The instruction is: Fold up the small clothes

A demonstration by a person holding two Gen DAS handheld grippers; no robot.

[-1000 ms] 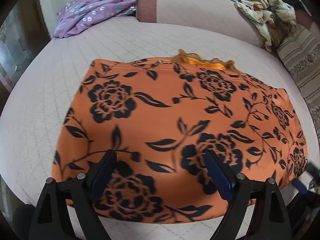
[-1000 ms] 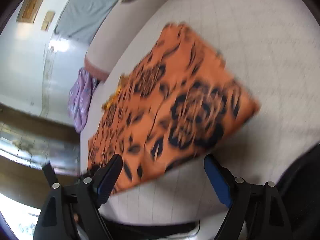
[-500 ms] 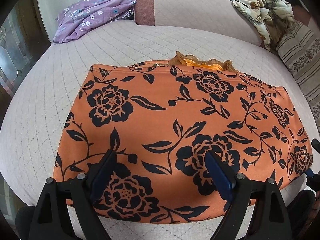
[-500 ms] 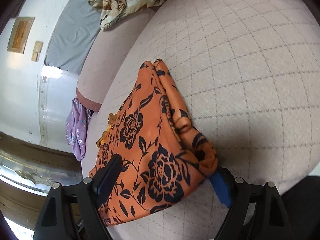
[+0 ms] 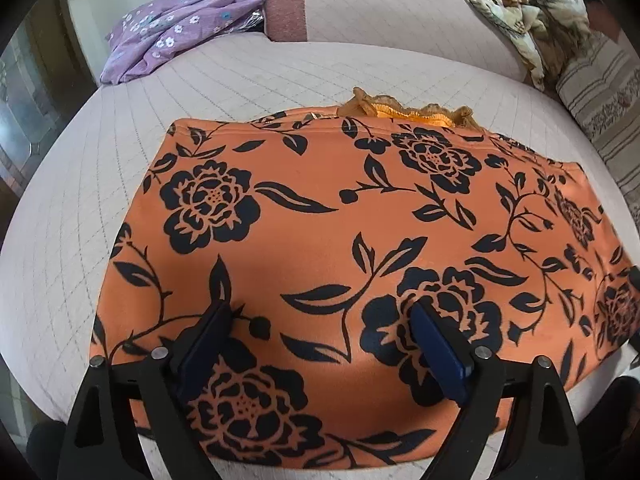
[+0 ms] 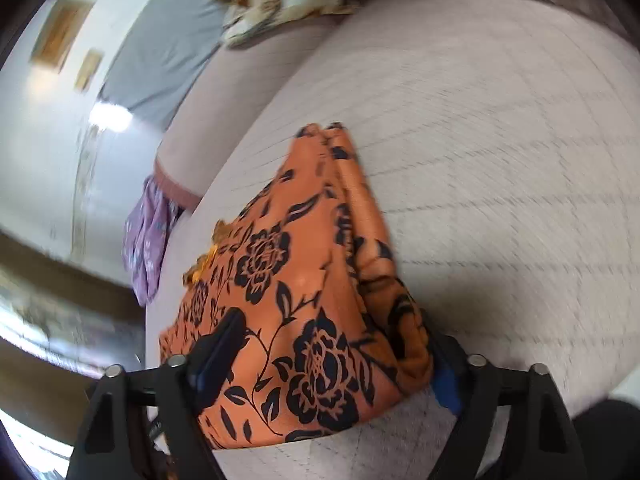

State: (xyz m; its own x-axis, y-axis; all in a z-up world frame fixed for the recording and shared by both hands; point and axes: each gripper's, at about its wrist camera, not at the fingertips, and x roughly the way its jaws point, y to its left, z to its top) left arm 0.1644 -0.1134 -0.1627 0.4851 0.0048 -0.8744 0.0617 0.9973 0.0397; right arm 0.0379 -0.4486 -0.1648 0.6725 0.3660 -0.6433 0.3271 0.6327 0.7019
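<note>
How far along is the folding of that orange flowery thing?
Partly done: the orange black-flowered garment lies doubled on the pale quilted bed, layered edges showing. In hand: the right gripper straddles its corner, jaws open; the left gripper hovers open. Left: further folds, probably.

The garment (image 5: pixel 340 248) lies flat on the bed (image 5: pixel 280 76). Behind it to the left a floral cloth (image 5: pixel 180 28) lies at the bed's edge, beside a bolster (image 5: pixel 400 20). A crumpled cloth (image 5: pixel 528 16) sits at the bolster's right end.
</note>
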